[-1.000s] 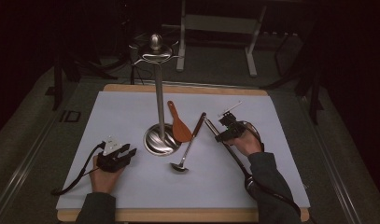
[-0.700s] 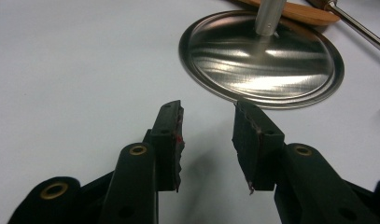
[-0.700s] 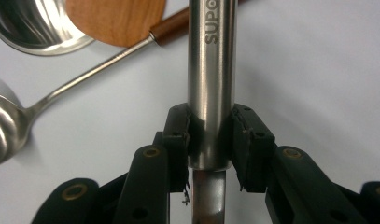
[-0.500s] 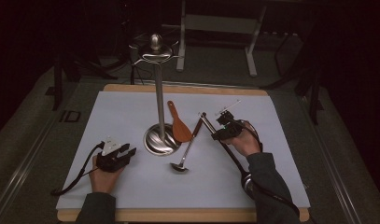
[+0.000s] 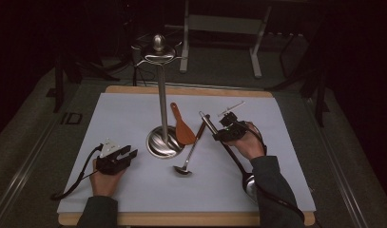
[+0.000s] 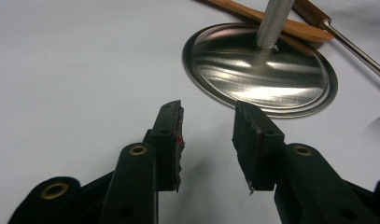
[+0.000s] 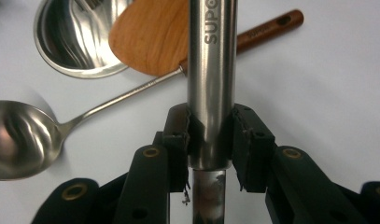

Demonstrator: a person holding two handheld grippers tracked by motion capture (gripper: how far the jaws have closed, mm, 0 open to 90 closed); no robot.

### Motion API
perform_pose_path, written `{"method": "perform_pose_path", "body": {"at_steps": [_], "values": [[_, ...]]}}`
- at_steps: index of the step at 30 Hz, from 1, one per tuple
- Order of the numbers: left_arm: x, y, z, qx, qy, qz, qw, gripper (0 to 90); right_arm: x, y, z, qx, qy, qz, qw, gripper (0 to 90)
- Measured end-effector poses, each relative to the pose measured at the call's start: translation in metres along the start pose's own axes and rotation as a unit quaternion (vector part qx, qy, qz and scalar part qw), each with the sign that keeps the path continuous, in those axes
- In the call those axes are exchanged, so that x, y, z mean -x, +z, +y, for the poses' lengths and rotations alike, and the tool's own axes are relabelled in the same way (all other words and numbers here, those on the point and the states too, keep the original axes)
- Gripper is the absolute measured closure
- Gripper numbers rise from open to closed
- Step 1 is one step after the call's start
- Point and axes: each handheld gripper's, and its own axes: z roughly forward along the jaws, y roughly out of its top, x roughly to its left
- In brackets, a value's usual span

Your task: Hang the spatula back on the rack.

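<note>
Centrally, a table [image 5: 134, 209] with a white cover is taking up the middle of the high view.

Stand [image 5: 163, 137]: a tall steel post on a round base, standing upright at centre frame; the base is also showing at upper right of the left gripper view [image 6: 260, 70].

Steel utensil [image 5: 229, 152]: long, with a thick tubular handle, running from centre right down to lower right of the high view; its handle is rising up the middle of the right gripper view [image 7: 211, 70].

Ladle [image 5: 188, 154]: lying just below and right of the base.

Wooden spatula [image 5: 182, 127]: lying against the base, touching the ladle's handle.

Right gripper [image 5: 223, 131]: its jaws are clamping the steel utensil's handle.

Left gripper [image 5: 129, 154]: sitting at lower left on the cover, jaws standing apart with nothing between.
</note>
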Motion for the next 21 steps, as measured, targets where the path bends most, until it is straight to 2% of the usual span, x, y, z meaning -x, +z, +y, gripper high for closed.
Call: {"method": "perform_pose_path", "body": {"at_steps": [21], "values": [[0.000, 0.000, 0.000, -0.003, 0.001, 0.001, 1.0000, 62.4, -0.014, -0.014, 0.011, 0.051, -0.030, 0.012, 0.9982, 69.1]]}}
